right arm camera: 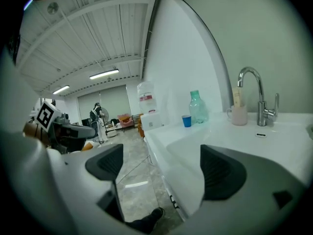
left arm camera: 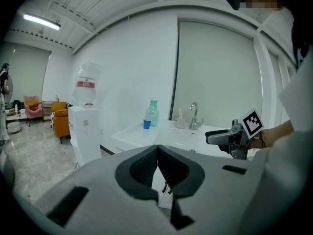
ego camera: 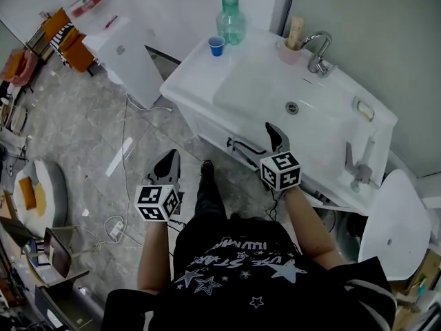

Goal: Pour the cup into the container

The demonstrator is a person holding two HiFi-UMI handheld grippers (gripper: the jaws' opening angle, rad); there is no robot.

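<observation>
We stood at the reach stage, our right gripper (ego camera: pixel 275 136) wide open and empty, our left gripper (ego camera: pixel 167 164) closed on nothing. Next, we judged, came grasping the cup (ego camera: pixel 216 45) beside the container (ego camera: pixel 231 21).

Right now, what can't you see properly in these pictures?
- Inside the blue cup: it is too small in the head view, and both gripper views show only its side.
- How full the green bottle is: too small and hazy in every view.
- What stands in the pink mug by the tap: too small in the head view and the right gripper view.
</observation>
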